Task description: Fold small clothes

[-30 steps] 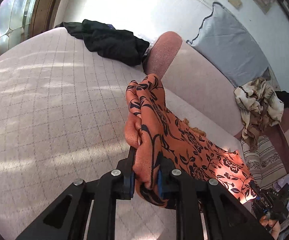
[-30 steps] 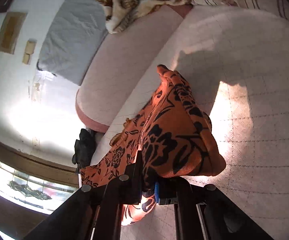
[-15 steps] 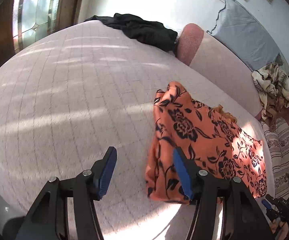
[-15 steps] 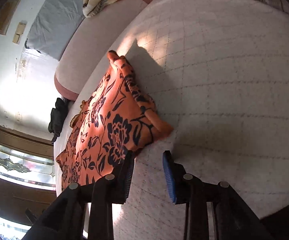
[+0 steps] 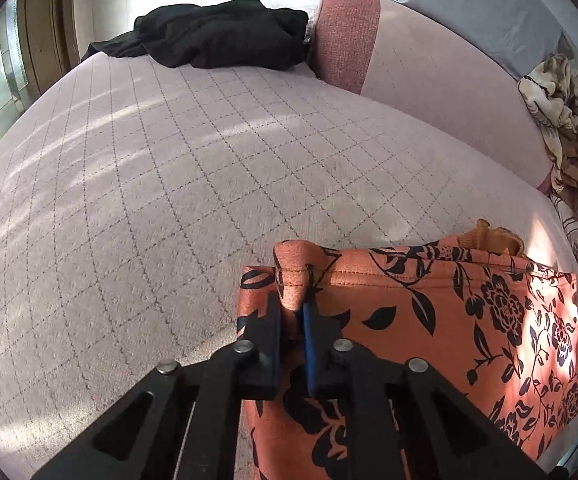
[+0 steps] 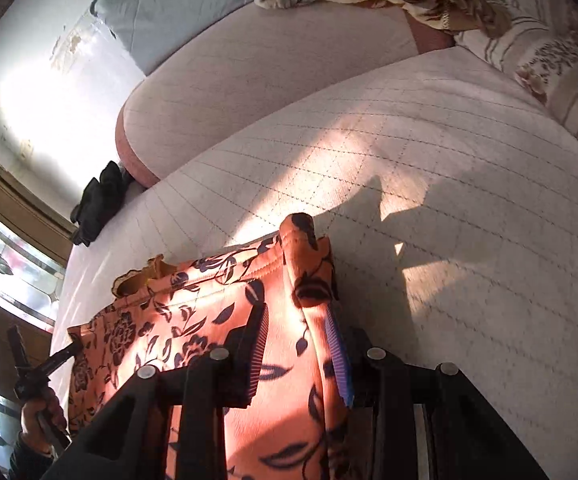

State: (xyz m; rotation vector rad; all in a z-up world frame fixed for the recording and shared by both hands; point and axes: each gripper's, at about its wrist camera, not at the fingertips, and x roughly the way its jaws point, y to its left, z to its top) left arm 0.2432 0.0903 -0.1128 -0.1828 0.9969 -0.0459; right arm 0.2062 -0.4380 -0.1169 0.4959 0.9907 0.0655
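Note:
An orange garment with a black flower print [image 5: 429, 320] lies folded on the quilted pink bed. My left gripper [image 5: 292, 308] is shut on the garment's far left corner, pinching a ridge of cloth. In the right wrist view the same garment [image 6: 193, 312] fills the lower left. My right gripper [image 6: 297, 320] straddles the garment's far right corner with a gap between its blue pads, cloth lying between them. The left gripper also shows at the left edge of the right wrist view [image 6: 33, 364], held in a hand.
A black pile of clothes [image 5: 217, 36] lies at the far end of the bed by a pink bolster [image 5: 429, 68]. A cream patterned cloth [image 5: 561, 112] and a striped pillow [image 6: 549, 52] lie at the right. A window is at the left.
Both grippers let go of the garment, which dropped flat on the bed, then came back to its far corners. The left has closed on its corner again; the right stands open around its corner.

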